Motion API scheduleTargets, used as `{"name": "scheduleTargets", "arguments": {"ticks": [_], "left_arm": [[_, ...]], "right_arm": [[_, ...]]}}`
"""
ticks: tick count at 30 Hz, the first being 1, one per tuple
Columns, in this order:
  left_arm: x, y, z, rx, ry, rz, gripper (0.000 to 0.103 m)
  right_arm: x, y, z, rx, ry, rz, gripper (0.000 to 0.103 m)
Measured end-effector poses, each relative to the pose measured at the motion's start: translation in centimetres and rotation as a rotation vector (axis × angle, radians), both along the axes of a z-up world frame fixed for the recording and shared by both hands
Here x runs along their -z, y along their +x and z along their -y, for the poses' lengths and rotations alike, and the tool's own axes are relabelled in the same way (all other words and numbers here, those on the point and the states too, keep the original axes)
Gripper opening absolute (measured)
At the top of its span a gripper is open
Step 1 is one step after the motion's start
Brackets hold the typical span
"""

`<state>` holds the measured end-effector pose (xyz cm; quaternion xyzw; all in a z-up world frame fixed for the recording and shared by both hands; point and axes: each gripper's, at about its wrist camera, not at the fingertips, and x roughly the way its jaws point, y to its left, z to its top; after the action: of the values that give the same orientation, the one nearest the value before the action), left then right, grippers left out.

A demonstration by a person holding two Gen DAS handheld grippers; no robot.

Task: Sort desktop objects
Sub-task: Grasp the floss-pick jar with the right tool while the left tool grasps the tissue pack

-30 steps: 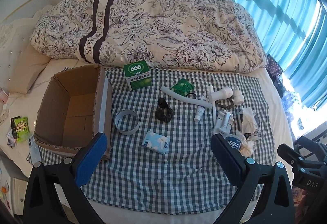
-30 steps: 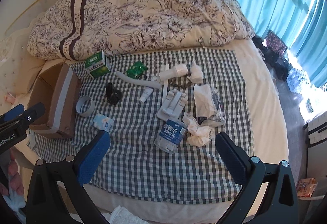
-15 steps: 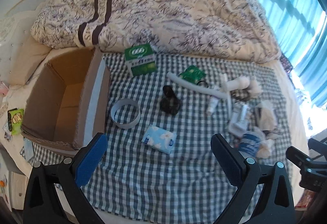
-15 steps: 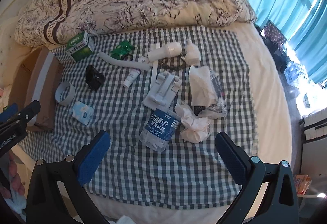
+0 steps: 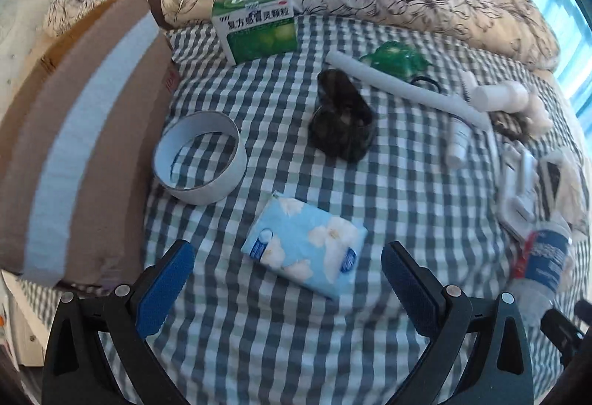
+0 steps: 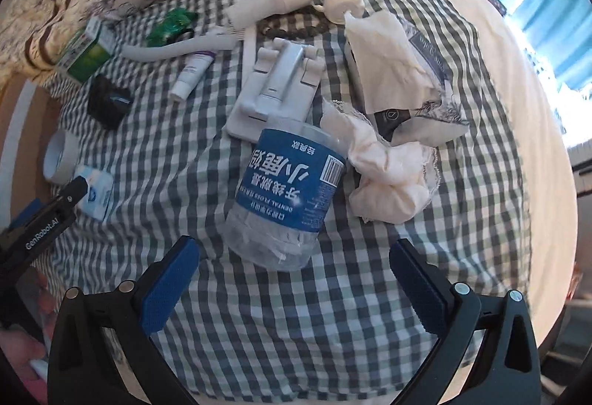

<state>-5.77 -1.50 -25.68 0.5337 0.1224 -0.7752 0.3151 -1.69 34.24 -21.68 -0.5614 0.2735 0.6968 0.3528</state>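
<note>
Blue-padded left gripper point(image 5: 286, 277) hung spread over the tissue pack point(image 5: 304, 245) by the cardboard box point(image 5: 74, 131), while only the right view showed its gripper point(image 6: 294, 277) spread over the floss jar point(image 6: 285, 198).

Green-white checked cloth point(image 5: 281, 349); pale-blue tissue pack point(image 5: 304, 249) (white flowers); blue-labelled jar point(image 6: 285, 198).
</note>
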Motion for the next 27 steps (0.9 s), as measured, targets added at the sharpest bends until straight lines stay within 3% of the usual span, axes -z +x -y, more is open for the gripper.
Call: {"name": "scheduleTargets", "arguments": {"ticks": [11,17,20,23,27], "left_arm": [[4.1,-1.2,0.9,0.024,0.008,0.067,0.103],[5.1,-1.2,1.7,-0.018,0.047,0.045,0.103],[5.0,-0.8,1.9,-0.037,0.057,0.025,0.099],[4.8,-0.9,1.5,-0.031,0.074,0.007,0.086],[4.1,-0.6,1.4,-0.063,0.113,0.002,0.084]], "right_arm": [[3.7,-1.3,-2.0,0.106,-0.030,0.021,0.102],[5.0,-1.4,-2.4,0.129,-0.052,0.049,0.102],[5.4,-1.5,-2.3,0.127,-0.065,0.059,0.092],[5.2,-1.8,-1.8,0.108,-0.079,0.052,0.066],[4.7,-1.9,-1.2,0.110,-0.094,0.062,0.066]]}}
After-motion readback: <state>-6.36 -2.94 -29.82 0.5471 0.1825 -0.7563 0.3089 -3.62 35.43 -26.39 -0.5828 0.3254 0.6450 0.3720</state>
